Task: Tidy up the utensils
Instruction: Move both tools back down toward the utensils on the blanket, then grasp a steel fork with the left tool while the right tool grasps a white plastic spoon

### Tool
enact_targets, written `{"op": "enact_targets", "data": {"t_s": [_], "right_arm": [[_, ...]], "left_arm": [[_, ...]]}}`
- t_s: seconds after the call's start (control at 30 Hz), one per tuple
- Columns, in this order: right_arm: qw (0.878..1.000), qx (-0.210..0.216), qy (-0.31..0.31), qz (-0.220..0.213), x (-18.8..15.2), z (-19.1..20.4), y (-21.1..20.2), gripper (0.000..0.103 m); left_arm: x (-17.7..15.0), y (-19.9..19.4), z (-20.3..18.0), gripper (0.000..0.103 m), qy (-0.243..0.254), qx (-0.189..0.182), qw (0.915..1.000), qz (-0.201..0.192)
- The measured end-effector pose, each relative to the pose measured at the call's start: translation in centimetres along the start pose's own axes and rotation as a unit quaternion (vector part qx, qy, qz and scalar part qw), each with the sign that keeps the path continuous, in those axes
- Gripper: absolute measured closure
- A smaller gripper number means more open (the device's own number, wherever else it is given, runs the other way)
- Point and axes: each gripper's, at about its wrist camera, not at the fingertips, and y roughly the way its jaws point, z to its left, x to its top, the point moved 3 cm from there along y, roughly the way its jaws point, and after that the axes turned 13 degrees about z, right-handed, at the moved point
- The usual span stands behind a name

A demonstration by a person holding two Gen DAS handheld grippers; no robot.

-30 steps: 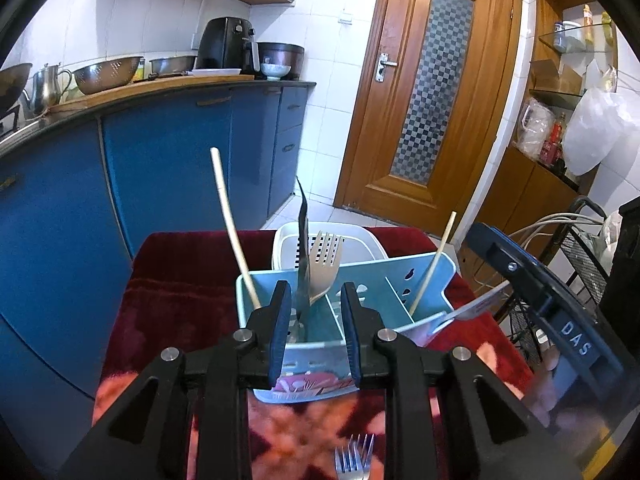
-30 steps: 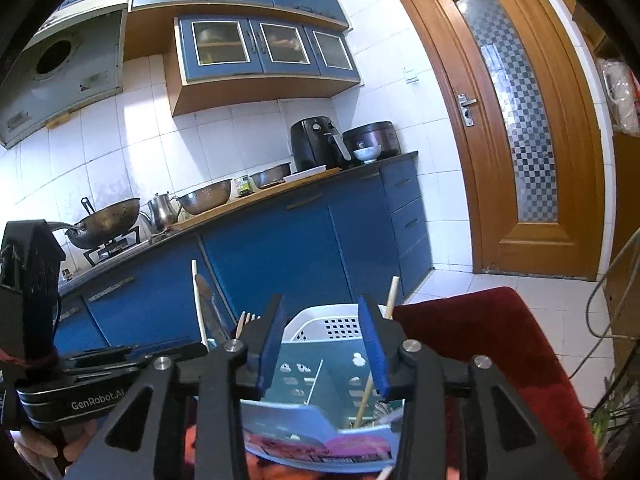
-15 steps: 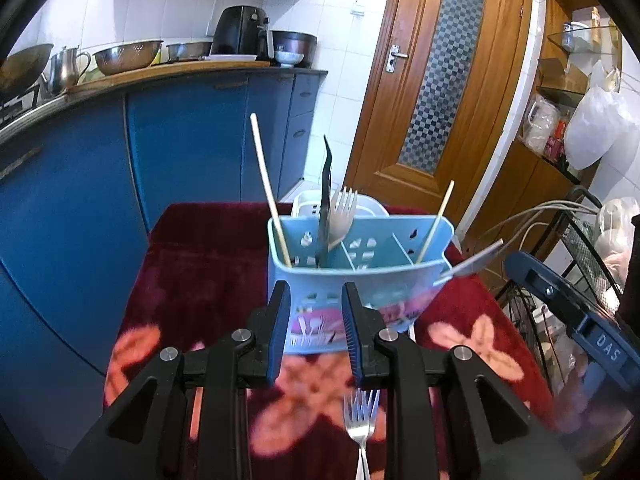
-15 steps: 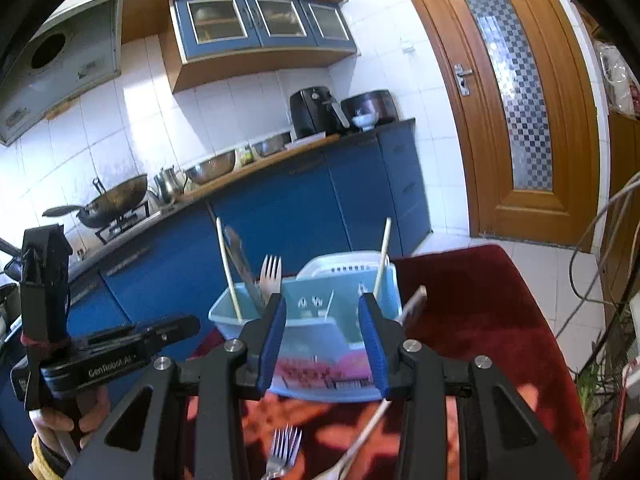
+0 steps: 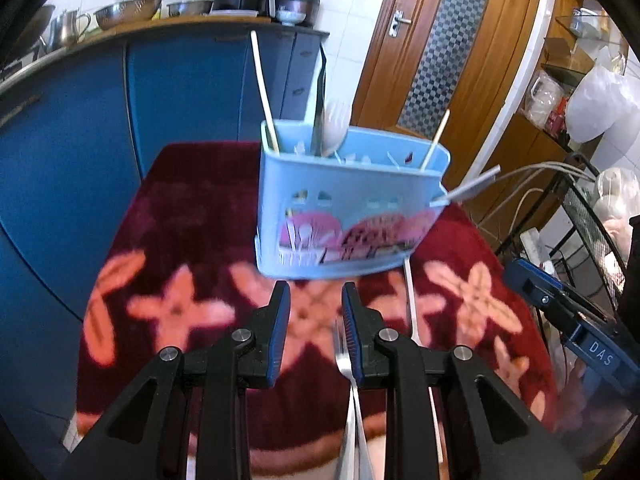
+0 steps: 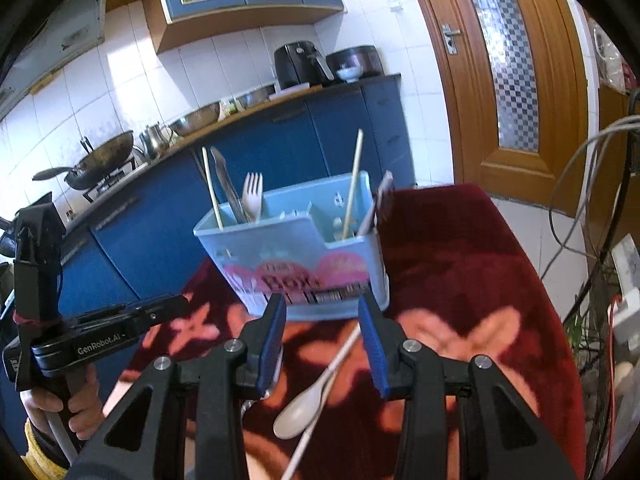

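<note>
Nearest, at bottom centre of the left wrist view: left gripper (image 5: 312,312), jaws parted, nothing pinched. Metal fork (image 5: 345,364) flat on the red flowered cloth (image 5: 180,312) of the worktop, tines beside the inner face of the right-hand finger, handle running down under it toward the bottom edge; contact impossible to tell through the blur. Just right of that finger, a thin white handle (image 5: 412,304) lying on the cloth.

Bottom centre of the right wrist view: right gripper (image 6: 322,318), jaws spread wider, empty. White spoon (image 6: 302,410) on the cloth below and between the fingers, bowl toward lower left, handle slanting up toward the caddy.

Beyond both grippers, mid-frame: light blue utensil caddy (image 5: 348,216) upright on the cloth, apart from the fingertips. Inside: chopstick, knife and pale fork at its left end, another chopstick toward its right end.

Lower left of the right wrist view: hand (image 6: 56,404) around the left gripper's handle.

Farthest: blue cabinets (image 6: 160,232), wooden door (image 5: 448,52).
</note>
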Motion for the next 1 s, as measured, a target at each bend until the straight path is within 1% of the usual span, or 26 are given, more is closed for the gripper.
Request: {"op": "enact_targets", "data": {"t_s": [0.27,0.63,0.87,0.9,0.93,1.0], "right_arm": [[0.999,-0.005,0.011,0.046,-2.9,-0.8,1.3,0.062],[0.997,-0.003,0.027,0.070,-4.9,-1.7,2.6,0.062],[0.996,-0.004,0.039,0.077,-5.4,-2.6,3.0,0.062],[0.996,-0.003,0.041,0.078,-5.4,-2.8,3.1,0.062],[0.996,-0.002,0.043,0.080,-5.5,-2.9,3.3,0.062],[0.996,-0.002,0.046,0.082,-5.5,-3.1,3.5,0.062]], "left_arm": [[-2.7,2.8,-0.5,0.077,-0.001,-0.015,0.9985,0.052],[-3.8,6.7,-1.8,0.077,0.001,-0.031,0.9946,0.100],[-3.7,9.0,-2.1,0.077,0.001,-0.025,0.9928,0.117],[-3.7,9.2,-2.2,0.076,0.004,-0.023,0.9929,0.117],[-3.6,9.3,-2.4,0.073,0.006,-0.022,0.9931,0.115],[-3.6,9.6,-2.6,0.073,0.011,-0.018,0.9933,0.113]]}}
